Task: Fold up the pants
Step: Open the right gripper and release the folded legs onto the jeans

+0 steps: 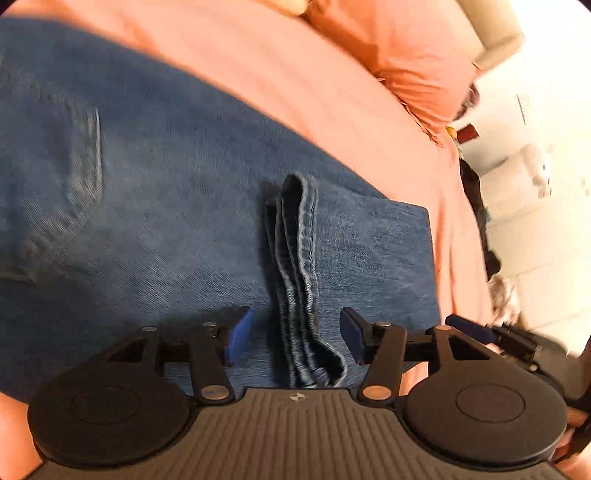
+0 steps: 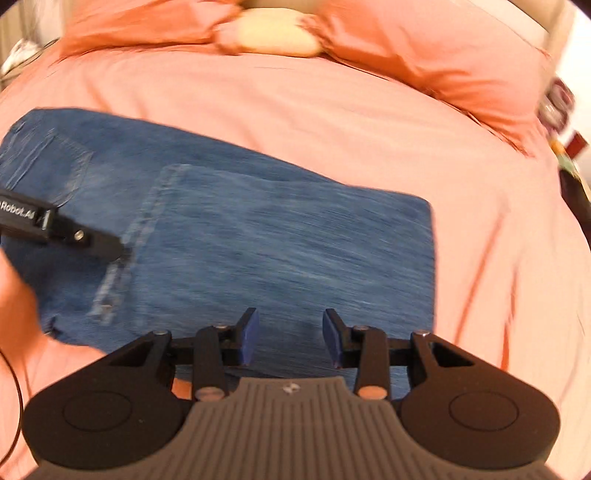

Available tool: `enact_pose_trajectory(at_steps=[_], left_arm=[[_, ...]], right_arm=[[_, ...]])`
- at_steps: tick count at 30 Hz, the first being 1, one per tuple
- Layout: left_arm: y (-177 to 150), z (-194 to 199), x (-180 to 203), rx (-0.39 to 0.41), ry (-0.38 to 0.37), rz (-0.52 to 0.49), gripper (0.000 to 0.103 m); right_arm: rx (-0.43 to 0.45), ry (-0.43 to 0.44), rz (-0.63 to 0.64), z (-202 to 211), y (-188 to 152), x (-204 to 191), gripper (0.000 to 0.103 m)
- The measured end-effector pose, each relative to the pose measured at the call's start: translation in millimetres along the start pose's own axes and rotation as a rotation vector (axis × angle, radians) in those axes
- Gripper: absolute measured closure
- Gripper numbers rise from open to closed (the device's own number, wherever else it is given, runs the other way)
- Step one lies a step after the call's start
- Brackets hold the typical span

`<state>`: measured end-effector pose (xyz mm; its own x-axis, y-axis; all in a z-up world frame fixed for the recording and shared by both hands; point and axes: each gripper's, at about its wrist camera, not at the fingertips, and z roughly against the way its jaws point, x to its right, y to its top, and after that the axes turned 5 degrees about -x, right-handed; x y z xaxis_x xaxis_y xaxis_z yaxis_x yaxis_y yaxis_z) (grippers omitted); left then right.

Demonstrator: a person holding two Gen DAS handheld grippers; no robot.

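Observation:
Blue jeans (image 2: 258, 236) lie folded on a salmon-pink bed (image 2: 332, 122), the leg part laid over the seat with its back pocket (image 2: 55, 166). In the left wrist view the jeans (image 1: 166, 206) fill the frame and the stacked leg hems (image 1: 299, 266) run between the pads. My left gripper (image 1: 291, 336) is open, its jaws on either side of the hems; it also shows in the right wrist view (image 2: 103, 247) at the hem line. My right gripper (image 2: 290, 338) is open and empty over the near edge of the jeans.
Salmon pillows (image 2: 461, 74) and a cream cushion (image 2: 273, 33) lie at the head of the bed. The bed's right edge drops to a bright floor with dark clutter (image 1: 476, 206). My right gripper's fingertip (image 1: 469, 328) shows at the right of the left wrist view.

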<state>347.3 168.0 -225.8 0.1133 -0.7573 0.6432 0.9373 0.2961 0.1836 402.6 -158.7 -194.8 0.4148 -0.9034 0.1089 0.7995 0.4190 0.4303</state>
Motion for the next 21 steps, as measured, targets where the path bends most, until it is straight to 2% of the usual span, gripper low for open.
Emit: enact_pose_trajectory(at_steps=[7, 9, 10, 12, 14, 15, 18, 19, 21], left_arm=[[7.1, -25.5, -4.7, -0.02, -0.065, 0.1, 0.041], [11.5, -28.3, -2.3, -0.024, -0.048, 0.111, 0.072], [12.8, -26.0, 2.9, -0.011, -0.033, 0.093, 0.08], [13.1, -12.8, 22.6, 0.059, -0.001, 0.001, 0.085], [12.2, 6.1, 53.1, 0.138, 0.03, -0.142, 0.086], [12.1, 15.3, 70.3, 0.166, 0.029, -0.215, 0.086], [6.2, 32.8, 110.3, 0.227, 0.069, -0.41, 0.087], [6.9, 29.9, 114.5, 0.213, 0.11, -0.431, 0.087], [12.7, 13.2, 104.0, 0.163, 0.22, -0.389, 0.087]], right_arm=[[0.008, -0.059, -0.009, -17.8, -11.8, 43.5, 0.068], [0.007, -0.079, -0.018, -23.5, -16.5, 53.8, 0.068], [0.005, -0.082, -0.028, -26.3, -18.7, 60.4, 0.068], [0.006, -0.074, -0.061, -28.3, -24.0, 75.1, 0.07], [0.013, -0.046, -0.099, -28.5, -28.5, 88.3, 0.071], [0.012, -0.034, -0.118, -28.7, -30.3, 93.8, 0.076], [0.019, -0.011, -0.154, -31.6, -33.1, 102.6, 0.078], [0.025, 0.003, -0.159, -32.7, -34.4, 103.7, 0.078], [0.028, 0.027, -0.167, -35.3, -39.3, 107.0, 0.08]])
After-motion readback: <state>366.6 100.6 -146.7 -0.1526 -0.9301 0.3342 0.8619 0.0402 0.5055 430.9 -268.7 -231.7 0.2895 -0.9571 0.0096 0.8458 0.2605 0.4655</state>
